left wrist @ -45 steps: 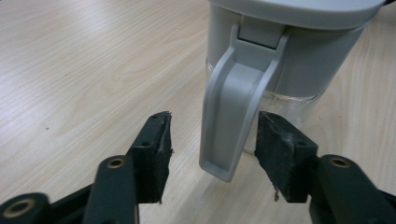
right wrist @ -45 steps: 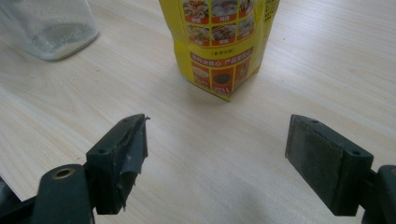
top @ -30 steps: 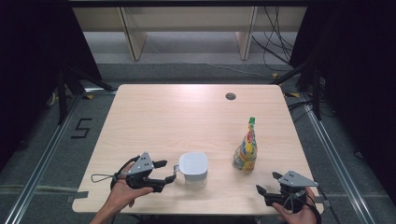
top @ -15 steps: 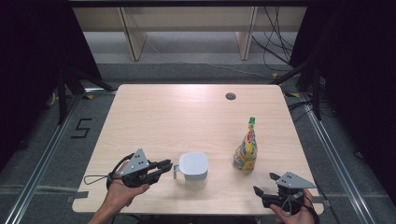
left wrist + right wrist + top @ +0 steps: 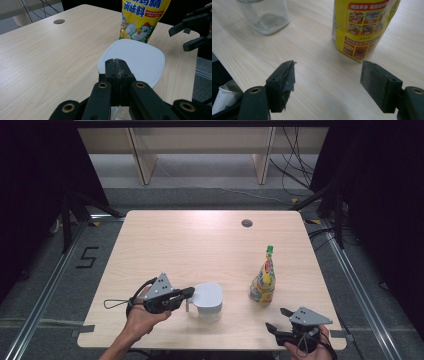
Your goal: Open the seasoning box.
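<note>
Early stage - grab only just made, nothing moved or opened yet.

Left claw [image 5: 189, 292] was clamped fully shut at the near edge of the jar [image 5: 209, 300], jaws pressed flat together just over the lid [image 5: 140, 57]. Couldn't tell from the left gripper view whether they pinched the jar's small side handle or just met beside it.

Jar stood on the counter [image 5: 200, 245] near the front edge, left of centre, lid on. Looked empty bar a faint film at the bottom [image 5: 265, 15].

Pouch [image 5: 263, 280] stood upright well right of the jar, green cap on, untouched.

Right claw [image 5: 276, 318] sat low at the front right corner, jaws wide and just closing in a little - nothing between them, pouch ahead of it [image 5: 362, 27] but apart.

Left, as I judged it: confirm the hold on the jar, get the lid off, then bring the right claw onto the pouch.
</note>
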### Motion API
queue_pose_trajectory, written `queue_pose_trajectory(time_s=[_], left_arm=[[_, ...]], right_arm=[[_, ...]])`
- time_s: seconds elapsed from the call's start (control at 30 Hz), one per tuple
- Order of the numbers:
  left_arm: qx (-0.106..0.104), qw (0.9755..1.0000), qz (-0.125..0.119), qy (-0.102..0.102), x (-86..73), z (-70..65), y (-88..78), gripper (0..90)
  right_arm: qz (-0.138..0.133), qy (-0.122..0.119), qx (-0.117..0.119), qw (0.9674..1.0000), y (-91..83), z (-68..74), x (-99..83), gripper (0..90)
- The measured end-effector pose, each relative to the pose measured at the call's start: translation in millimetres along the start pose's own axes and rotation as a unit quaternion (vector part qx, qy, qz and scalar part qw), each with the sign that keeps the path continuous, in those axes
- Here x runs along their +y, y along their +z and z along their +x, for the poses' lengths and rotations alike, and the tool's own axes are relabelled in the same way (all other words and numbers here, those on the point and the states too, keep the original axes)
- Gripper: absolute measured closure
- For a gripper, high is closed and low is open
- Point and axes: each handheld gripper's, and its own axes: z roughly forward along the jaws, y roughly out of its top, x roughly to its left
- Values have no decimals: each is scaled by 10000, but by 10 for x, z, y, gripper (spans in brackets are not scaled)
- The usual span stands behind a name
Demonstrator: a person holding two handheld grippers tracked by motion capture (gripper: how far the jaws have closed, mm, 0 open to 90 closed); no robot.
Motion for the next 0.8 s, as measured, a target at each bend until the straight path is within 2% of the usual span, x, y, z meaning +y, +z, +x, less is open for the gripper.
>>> queue_pose_trajectory(time_s=[0.07,0.13,0.2,0.27,0.3,0.4,0.43,0.63,0.67,0.73,0.77,0.8], left_arm=[[-8,10000,-22,-12,-10,1,-2,886],[33,10000,-11,-43,-14,-4,-15,886],[38,10000,-22,-62,-26,-1,-18,885],[21,10000,-31,-11,-31,9,-21,885],[15,10000,-40,9,-32,13,-22,884],[50,9999,-75,-77,-43,0,-22,884],[53,9999,-74,-75,-43,-1,-23,884],[60,9999,-73,-59,-49,2,-31,880],[42,10000,-70,-37,-50,5,-33,880],[40,9999,-80,-66,-53,5,-33,880],[56,9998,-83,-156,-56,-6,-32,879],[69,9998,-73,-144,-54,-9,-32,879]], right_arm=[[47,47,-35,10000,-16,13,0,311],[-14,-75,-21,10000,-9,8,6,340],[16,-111,55,9999,-7,23,13,368],[-47,-129,140,9998,-6,53,26,421],[-117,-213,164,9996,-7,58,37,444],[-281,-348,279,9986,0,96,62,527],[-263,-294,359,9986,-2,121,70,557],[-561,-445,585,9957,25,251,172,696],[-561,-445,585,9957,25,251,172,696],[-594,-477,665,9949,43,294,218,730],[-693,-620,738,9929,82,308,253,763],[-693,-620,738,9929,82,308,253,763]])
